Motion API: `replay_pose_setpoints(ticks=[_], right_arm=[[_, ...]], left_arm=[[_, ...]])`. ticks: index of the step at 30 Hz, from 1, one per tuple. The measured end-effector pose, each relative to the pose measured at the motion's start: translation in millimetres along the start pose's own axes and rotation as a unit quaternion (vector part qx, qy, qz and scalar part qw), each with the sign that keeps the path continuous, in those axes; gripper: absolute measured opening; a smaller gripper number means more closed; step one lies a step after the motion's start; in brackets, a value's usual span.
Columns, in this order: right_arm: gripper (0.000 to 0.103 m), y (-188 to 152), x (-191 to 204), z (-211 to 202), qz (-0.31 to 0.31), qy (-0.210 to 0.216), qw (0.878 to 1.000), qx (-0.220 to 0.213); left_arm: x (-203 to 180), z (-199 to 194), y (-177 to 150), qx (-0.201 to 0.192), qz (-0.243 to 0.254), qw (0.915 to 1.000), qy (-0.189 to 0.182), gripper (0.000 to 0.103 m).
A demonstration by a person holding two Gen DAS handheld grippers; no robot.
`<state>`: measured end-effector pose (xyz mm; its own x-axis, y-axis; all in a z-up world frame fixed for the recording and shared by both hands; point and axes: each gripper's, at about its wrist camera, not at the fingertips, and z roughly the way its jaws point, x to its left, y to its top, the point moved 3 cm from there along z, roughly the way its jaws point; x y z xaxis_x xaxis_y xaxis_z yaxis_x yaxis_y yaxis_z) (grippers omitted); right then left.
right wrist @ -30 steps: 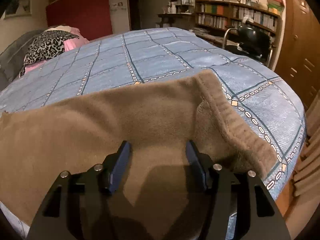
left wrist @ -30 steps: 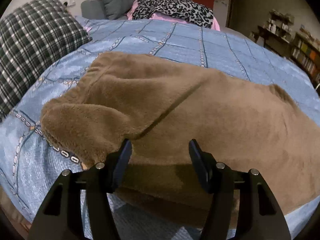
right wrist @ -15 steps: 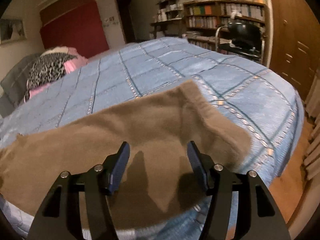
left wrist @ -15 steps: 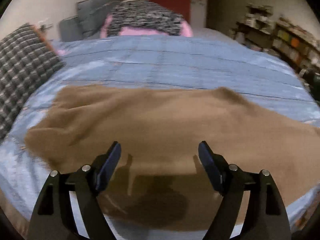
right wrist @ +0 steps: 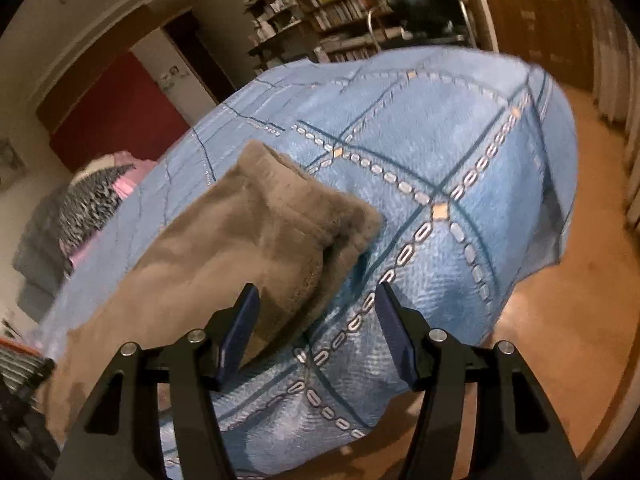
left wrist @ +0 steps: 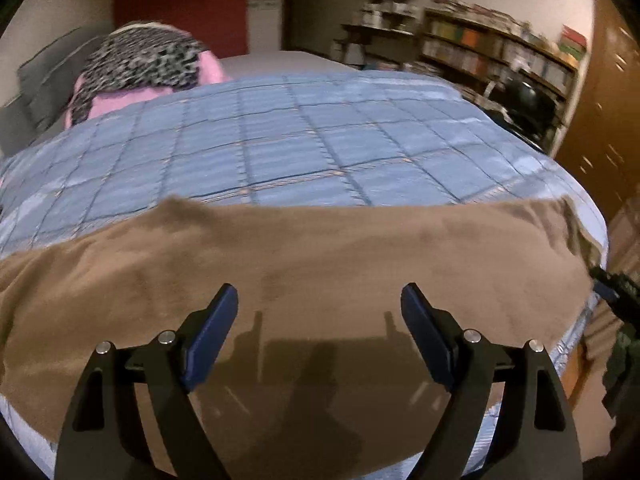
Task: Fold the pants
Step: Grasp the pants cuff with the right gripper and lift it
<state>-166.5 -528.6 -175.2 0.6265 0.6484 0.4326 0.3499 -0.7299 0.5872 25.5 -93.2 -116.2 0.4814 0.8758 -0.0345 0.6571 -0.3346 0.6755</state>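
Brown pants [left wrist: 320, 260] lie flat along the bed's [left wrist: 304, 152] near edge. Left gripper [left wrist: 320, 312], just widened, and right gripper [right wrist: 316, 312] gape empty; only the right view shows the cuff at the bed's corner.

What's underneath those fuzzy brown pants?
The brown pants lie flat on a blue patterned bedspread, which shows all around them. Whatever lies beneath the fabric itself, or between its layers, is covered.

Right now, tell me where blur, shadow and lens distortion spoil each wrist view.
Left wrist view: motion blur smears the bookshelves; the fingers' shadow darkens the brown fleece pants. Right wrist view: fisheye bulges the blue quilted bedspread; the leopard-print cushion is blurred.
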Motion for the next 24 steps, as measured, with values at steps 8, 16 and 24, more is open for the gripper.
replay_pose_setpoints(ticks=[8,16,24], right_arm=[[0.06,8,2,27,0.035,0.032,0.999,0.01],[0.042,25,13,48,0.036,0.013,0.999,0.002],[0.017,42,52,24,-0.029,0.006,0.999,-0.028]], left_arm=[[-44,15,-7,0.024,0.046,0.9983,-0.028,0.085],[-66,41,-30,0.062,0.082,0.994,-0.037,0.085],[-62,41,-30,0.058,0.081,0.9942,-0.039,0.086]])
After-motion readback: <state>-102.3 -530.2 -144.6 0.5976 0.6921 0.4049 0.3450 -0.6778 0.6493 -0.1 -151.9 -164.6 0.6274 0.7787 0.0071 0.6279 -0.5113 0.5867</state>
